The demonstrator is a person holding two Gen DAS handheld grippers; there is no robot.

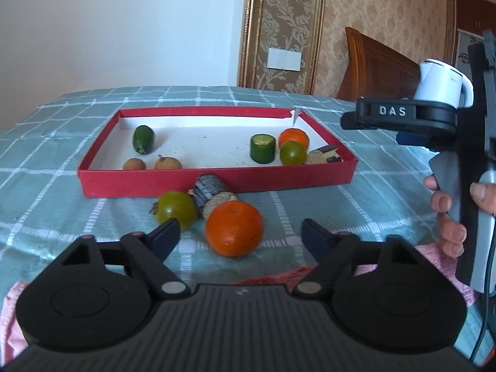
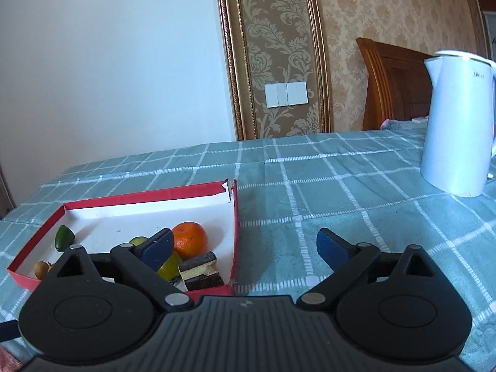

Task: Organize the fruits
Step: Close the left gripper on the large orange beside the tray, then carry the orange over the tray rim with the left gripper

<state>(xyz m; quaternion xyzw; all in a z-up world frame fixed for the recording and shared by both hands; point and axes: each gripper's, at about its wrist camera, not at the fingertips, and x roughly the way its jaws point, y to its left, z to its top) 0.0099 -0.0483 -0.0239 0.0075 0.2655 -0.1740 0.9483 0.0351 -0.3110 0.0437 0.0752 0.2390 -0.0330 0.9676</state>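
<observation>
On the checked table point(image 1: 310, 210) the red tray point(image 1: 217, 183) holds several fruits. The right hand-held gripper point(image 2: 245, 248) gapes wide, empty, beside it. The left hand-held gripper point(image 1: 240, 232) stands open around an orange point(image 1: 234, 228), pads not pressing.

Black tool point(image 1: 240, 232); dark blue pads point(image 2: 156, 248)

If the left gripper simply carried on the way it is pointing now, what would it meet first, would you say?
Most likely the orange lying on the cloth outside the red box. It sits just ahead of the open left gripper, roughly centred between the fingers; exact depth is hard to judge through the fisheye.
</observation>
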